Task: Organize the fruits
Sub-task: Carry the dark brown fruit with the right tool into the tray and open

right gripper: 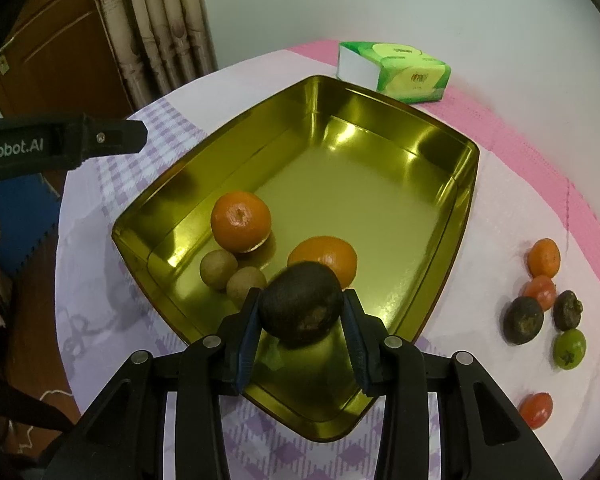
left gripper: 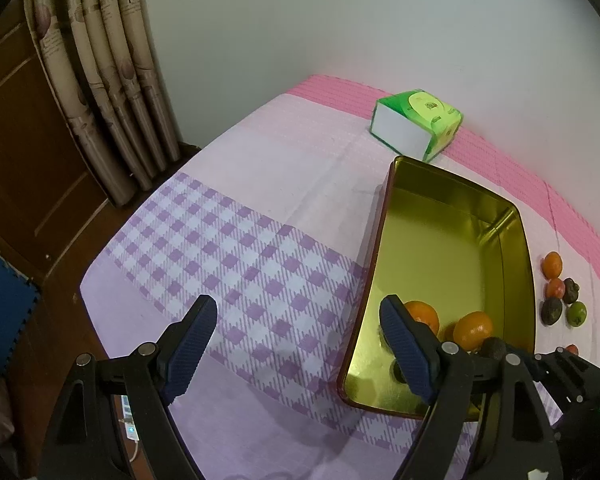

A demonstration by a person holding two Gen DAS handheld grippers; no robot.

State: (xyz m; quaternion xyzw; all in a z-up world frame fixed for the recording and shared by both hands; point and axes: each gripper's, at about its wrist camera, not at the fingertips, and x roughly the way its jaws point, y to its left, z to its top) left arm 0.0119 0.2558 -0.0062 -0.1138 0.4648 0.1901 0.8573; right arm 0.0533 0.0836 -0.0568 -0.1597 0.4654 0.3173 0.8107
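My right gripper point(right gripper: 302, 318) is shut on a dark brown fruit point(right gripper: 301, 309), held over the near part of the gold tin tray point(right gripper: 470, 184). Two oranges point(right gripper: 241, 221) and two small tan fruits point(right gripper: 218, 269) lie inside the tray. Several loose fruits wait on the cloth to the tray's right: an orange point(right gripper: 544, 257), a red one point(right gripper: 539, 292), two dark ones point(right gripper: 523, 320), a green one point(right gripper: 569, 348) and another red one point(right gripper: 536, 410). My left gripper point(left gripper: 296, 350) is open and empty, above the cloth by the tray's point(left gripper: 526, 240) left wall.
A green tissue pack point(right gripper: 396, 70) lies behind the tray near the wall. The table carries a pink and purple checked cloth point(left gripper: 236, 248). Curtains point(left gripper: 100, 72) and a wooden door stand to the left, past the table edge.
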